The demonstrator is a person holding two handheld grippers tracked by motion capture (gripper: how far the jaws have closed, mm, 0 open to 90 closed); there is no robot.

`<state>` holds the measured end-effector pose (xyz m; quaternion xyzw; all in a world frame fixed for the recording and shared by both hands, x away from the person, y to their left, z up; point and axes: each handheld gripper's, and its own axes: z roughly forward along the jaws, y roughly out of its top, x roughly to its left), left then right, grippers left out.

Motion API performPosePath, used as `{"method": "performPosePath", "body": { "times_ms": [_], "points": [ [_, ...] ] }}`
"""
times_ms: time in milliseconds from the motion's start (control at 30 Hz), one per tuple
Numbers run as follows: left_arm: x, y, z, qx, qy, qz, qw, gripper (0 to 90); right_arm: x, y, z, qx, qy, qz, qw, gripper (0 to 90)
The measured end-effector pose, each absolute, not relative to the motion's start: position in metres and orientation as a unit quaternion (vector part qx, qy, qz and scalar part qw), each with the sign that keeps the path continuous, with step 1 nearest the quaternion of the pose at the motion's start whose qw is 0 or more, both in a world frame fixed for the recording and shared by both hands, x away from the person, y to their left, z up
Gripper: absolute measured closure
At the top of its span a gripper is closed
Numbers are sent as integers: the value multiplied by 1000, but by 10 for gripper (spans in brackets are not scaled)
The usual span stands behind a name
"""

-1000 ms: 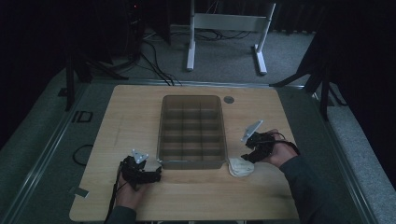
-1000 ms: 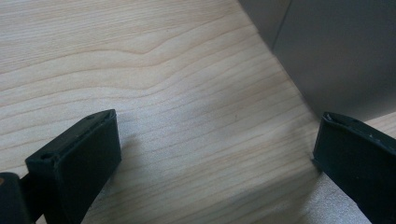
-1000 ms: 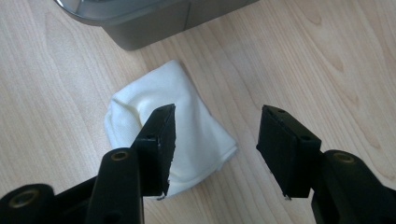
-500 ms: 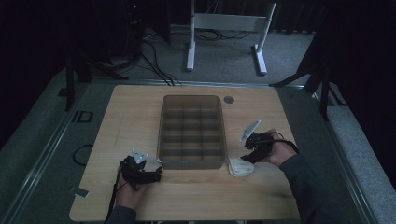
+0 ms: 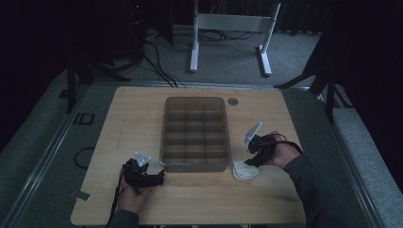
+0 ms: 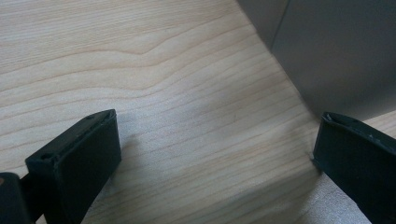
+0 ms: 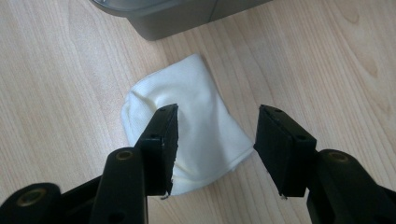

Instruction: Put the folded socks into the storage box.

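A: Starting from the left side, what do you see?

B: The left gripper (image 5: pixel 159 176) rests low on the wooden table (image 5: pixel 133 114), just beside the near left corner of the grey compartment box (image 5: pixel 195 128). In the left gripper view its jaws stand wide apart, and between them there is only bare wood. So it holds nothing.

A: And the box in the middle?

B: As far as I can tell, its compartments look empty, but the high view is dark, so I am not sure.

A: Then the right side?

B: A folded white cloth (image 7: pixel 189 123) lies flat on the table, near the near right corner of the box but apart from it. The right gripper (image 7: pixel 215 140) hangs over it with jaws parted, one on each side of the cloth's middle. They are not closed on it yet.

A: So how far is the work?

B: I judge it is near the beginning. The cloth is not grasped and not lifted. Closing on it, and moving it, probably into the box, is left.
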<state>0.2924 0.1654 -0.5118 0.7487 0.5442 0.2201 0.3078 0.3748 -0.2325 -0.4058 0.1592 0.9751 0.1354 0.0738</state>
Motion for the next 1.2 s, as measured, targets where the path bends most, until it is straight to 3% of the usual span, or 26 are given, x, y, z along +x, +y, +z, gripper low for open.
{"method": "performPosePath", "body": {
  "times_ms": [633,1200],
  "points": [
    [292,165,-512,749,544,220,308,10,374,-228,-414,142,983,112,42,488],
    [292,165,-512,749,544,220,308,10,373,-222,-424,128,987,90,22,560]
  ]
}}
